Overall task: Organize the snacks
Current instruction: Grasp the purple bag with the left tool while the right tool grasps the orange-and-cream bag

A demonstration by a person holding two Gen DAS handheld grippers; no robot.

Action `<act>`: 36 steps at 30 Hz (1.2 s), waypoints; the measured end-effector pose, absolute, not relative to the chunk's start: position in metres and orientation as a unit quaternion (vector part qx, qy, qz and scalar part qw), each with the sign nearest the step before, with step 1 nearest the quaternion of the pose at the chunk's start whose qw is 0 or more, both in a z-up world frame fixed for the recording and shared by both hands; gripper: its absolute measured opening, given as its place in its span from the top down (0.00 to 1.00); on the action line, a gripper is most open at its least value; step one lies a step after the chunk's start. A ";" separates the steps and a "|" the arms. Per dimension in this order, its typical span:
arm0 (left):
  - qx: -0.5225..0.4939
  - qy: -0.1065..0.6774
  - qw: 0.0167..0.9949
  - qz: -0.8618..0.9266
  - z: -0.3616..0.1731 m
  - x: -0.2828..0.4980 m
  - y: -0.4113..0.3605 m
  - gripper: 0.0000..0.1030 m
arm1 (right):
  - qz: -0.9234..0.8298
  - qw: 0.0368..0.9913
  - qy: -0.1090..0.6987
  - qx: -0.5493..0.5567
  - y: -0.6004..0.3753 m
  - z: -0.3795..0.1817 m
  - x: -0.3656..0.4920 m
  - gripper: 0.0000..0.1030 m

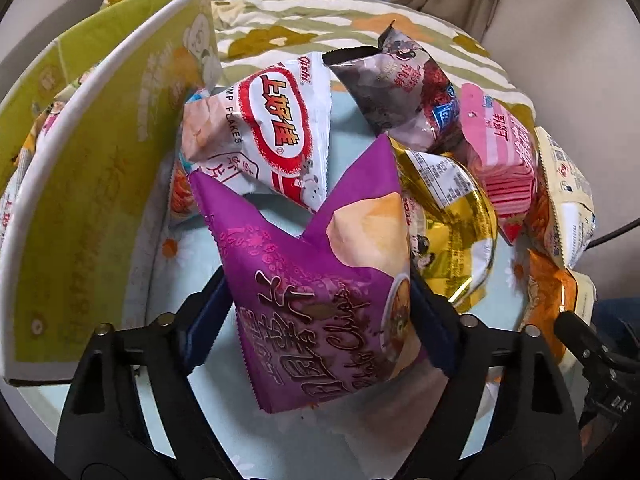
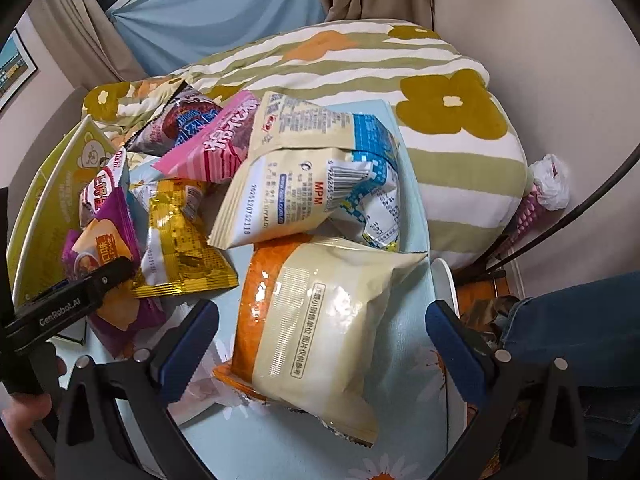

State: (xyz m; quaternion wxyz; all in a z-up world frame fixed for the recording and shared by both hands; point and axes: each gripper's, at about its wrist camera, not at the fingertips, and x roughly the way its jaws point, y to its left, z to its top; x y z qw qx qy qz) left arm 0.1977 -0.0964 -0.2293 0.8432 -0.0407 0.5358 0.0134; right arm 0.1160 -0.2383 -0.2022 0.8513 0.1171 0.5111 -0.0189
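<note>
Several snack packs lie heaped on the pale blue daisy cloth (image 1: pixel 348 128), and the green cardboard box (image 1: pixel 100 184) stands open at the far left of it, so take the box as our marker. Just right of the box sits the white shrimp-flakes bag (image 1: pixel 276 136), and in front of that the purple potato-chip bag (image 1: pixel 320 304) is pinched between the left gripper (image 1: pixel 320 320), both blue pads pressed into its sides at a middling spread. Further right of the box come the gold foil pack (image 1: pixel 452 220), the dark grey pack (image 1: pixel 404 96) behind it, then the pink wafer pack (image 1: pixel 504 152). Furthest from the box lie the cream pack with the barcode (image 2: pixel 304 184) and, nearer the camera, the orange-and-cream bag (image 2: pixel 316 332). Over that last one hangs the right gripper (image 2: pixel 320 344), jaws spread wide on either side of the bag, pads clear of it, gripping nothing. A striped flowered quilt (image 2: pixel 452 112) bulks up behind the pile.
</note>
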 end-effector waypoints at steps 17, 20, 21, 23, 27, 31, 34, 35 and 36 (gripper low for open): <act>-0.028 0.527 0.849 0.014 -0.214 0.172 -0.091 0.33 | -0.016 0.845 0.522 0.115 -0.230 -0.218 0.123 0.07; -0.027 0.523 0.852 0.015 -0.210 0.170 -0.091 0.34 | -0.014 0.843 0.527 0.112 -0.229 -0.221 0.124 0.18; -0.024 0.522 0.853 0.016 -0.208 0.168 -0.091 0.34 | -0.012 0.842 0.528 0.113 -0.229 -0.222 0.124 0.25; -0.019 0.519 0.854 0.015 -0.206 0.167 -0.091 0.34 | -0.008 0.840 0.530 0.114 -0.229 -0.223 0.122 0.30; -0.009 0.516 0.857 0.013 -0.201 0.161 -0.093 0.34 | -0.004 0.842 0.529 0.104 -0.226 -0.220 0.117 0.38; 0.001 0.510 0.860 0.014 -0.194 0.155 -0.098 0.34 | -0.002 0.844 0.527 0.105 -0.227 -0.215 0.110 0.43; 0.010 0.503 0.864 0.015 -0.185 0.149 -0.100 0.34 | -0.001 0.844 0.526 0.106 -0.229 -0.211 0.104 0.44; 0.012 0.500 0.866 0.016 -0.182 0.147 -0.101 0.34 | -0.001 0.845 0.525 0.106 -0.230 -0.209 0.101 0.44; 0.013 0.497 0.867 0.016 -0.179 0.146 -0.102 0.34 | 0.000 0.845 0.524 0.106 -0.230 -0.207 0.099 0.44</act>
